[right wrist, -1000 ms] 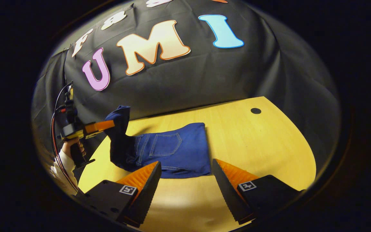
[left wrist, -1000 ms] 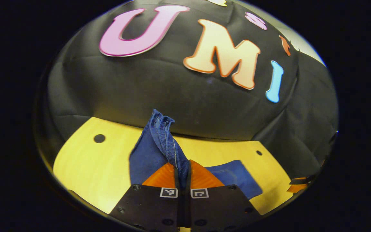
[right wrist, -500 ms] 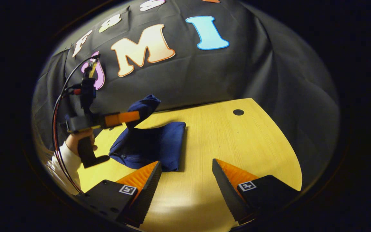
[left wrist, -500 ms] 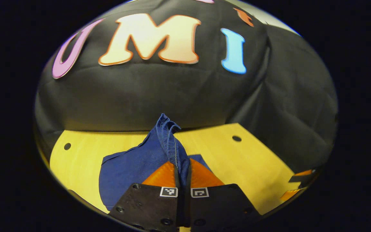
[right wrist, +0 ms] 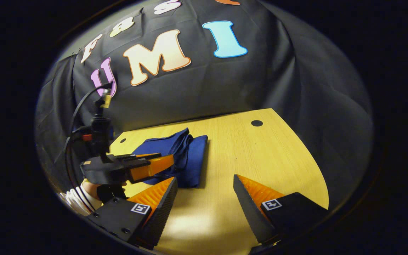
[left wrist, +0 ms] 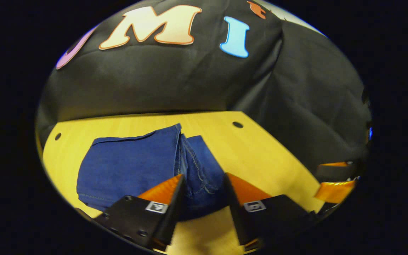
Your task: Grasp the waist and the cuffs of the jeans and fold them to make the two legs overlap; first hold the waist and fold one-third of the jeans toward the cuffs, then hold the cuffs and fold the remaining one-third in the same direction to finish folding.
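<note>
My left hand-held gripper (left wrist: 201,184) is released over the folded jeans (left wrist: 136,166) near the tabletop's (right wrist: 246,159) back edge; my right hand-held gripper (right wrist: 205,193) waits, spread and empty.

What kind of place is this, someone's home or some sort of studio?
Probably a staged recording booth, not a home: black cloth hangs as a backdrop behind a bare wooden table, where folded jeans lie, and a person's hand holds a cabled hand-held gripper.
</note>
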Available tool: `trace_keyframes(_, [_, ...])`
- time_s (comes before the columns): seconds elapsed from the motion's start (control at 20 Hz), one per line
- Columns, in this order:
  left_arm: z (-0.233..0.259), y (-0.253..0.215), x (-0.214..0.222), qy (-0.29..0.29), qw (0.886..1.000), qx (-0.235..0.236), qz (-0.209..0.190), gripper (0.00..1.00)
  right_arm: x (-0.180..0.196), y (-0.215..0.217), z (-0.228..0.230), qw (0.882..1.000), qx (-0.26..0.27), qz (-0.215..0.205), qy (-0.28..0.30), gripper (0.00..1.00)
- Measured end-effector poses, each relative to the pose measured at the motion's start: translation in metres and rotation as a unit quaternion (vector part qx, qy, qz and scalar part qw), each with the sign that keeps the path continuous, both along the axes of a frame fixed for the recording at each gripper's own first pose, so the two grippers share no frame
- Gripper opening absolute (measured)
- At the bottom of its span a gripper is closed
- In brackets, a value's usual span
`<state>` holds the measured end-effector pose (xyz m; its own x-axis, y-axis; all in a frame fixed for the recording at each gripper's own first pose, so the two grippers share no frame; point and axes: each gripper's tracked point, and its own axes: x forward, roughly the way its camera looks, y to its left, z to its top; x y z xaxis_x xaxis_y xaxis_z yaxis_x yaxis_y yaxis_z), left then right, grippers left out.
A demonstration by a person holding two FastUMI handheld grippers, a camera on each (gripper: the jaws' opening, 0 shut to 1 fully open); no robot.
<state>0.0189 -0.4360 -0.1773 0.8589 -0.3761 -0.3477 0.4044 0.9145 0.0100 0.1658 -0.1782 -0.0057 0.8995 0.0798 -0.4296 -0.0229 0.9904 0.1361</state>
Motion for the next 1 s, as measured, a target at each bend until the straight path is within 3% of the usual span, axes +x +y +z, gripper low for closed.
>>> trace_keyframes(0.1, [0.025, 0.03, -0.021, -0.025, 0.999, -0.001, 0.026, 0.92, -0.005, 0.016, 0.007, 1.0, 0.005, -0.002, -0.01, 0.98])
trace_keyframes(0.15, [0.035, 0.043, -0.033, -0.031, 0.999, 0.001, 0.031, 0.9, -0.008, 0.025, 0.011, 1.0, 0.007, -0.004, -0.015, 0.94])
trace_keyframes(0.2, [0.042, 0.057, -0.046, -0.028, 0.999, 0.005, 0.032, 0.89, -0.01, 0.036, 0.015, 1.0, 0.012, -0.004, -0.02, 0.98])
trace_keyframes(0.35, [0.059, 0.109, -0.081, -0.03, 0.998, 0.02, 0.056, 0.89, -0.016, 0.072, 0.027, 0.999, 0.039, 0.002, -0.036, 0.98])
trace_keyframes(0.45, [0.064, 0.136, -0.101, -0.029, 0.997, 0.019, 0.073, 0.9, -0.021, 0.089, 0.034, 0.998, 0.037, 0.009, -0.04, 0.94])
trace_keyframes(0.6, [0.072, 0.157, -0.116, -0.031, 0.996, -0.002, 0.087, 0.89, -0.026, 0.11, 0.053, 0.998, 0.023, 0.019, -0.063, 0.98])
trace_keyframes(1.0, [0.079, 0.149, -0.12, -0.034, 0.998, -0.027, 0.036, 0.89, -0.039, 0.134, 0.071, 0.996, 0.004, 0.001, -0.088, 0.98])
